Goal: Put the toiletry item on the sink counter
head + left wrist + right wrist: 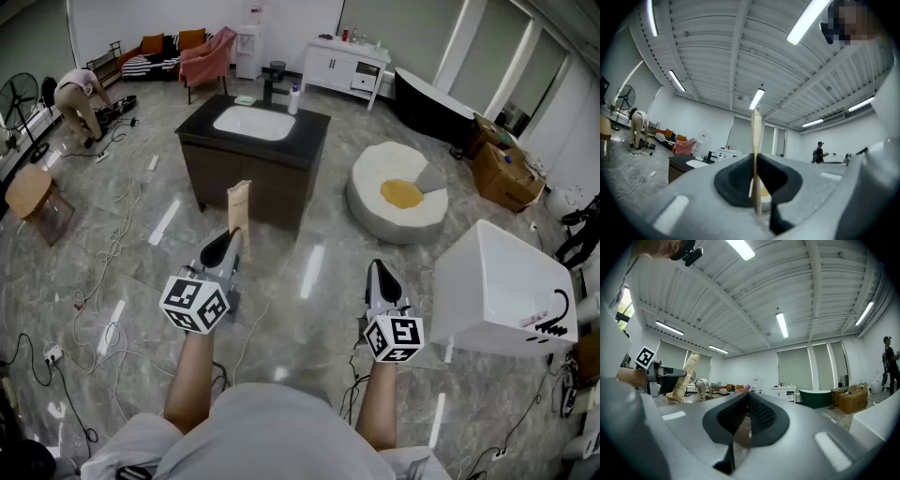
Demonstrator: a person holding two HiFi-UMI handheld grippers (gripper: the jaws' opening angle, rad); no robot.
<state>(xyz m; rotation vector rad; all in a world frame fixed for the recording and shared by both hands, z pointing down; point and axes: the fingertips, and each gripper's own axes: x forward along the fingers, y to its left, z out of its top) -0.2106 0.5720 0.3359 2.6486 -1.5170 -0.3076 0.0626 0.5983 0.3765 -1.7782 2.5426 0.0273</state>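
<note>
The toiletry item [239, 204] is a flat tan packet that stands upright out of my left gripper [232, 244], which is shut on its lower end. In the left gripper view the packet [756, 140] shows edge-on, pinched between the black pads of that gripper [756, 185]. The dark sink counter [202, 127] with its white basin [251, 122] stands farther ahead across the floor. My right gripper [381, 274] is held out at the right, shut and with nothing in it [746, 417]. From the right gripper view the packet [688, 375] appears at the left.
A faucet and a white bottle [293, 98] stand on the counter's far edge. A round white pouf [398, 192] and a white box [502, 291] lie to the right. Cables [103, 272] trail over the marble floor. A person [80, 94] bends down at far left beside a wooden stool [33, 192].
</note>
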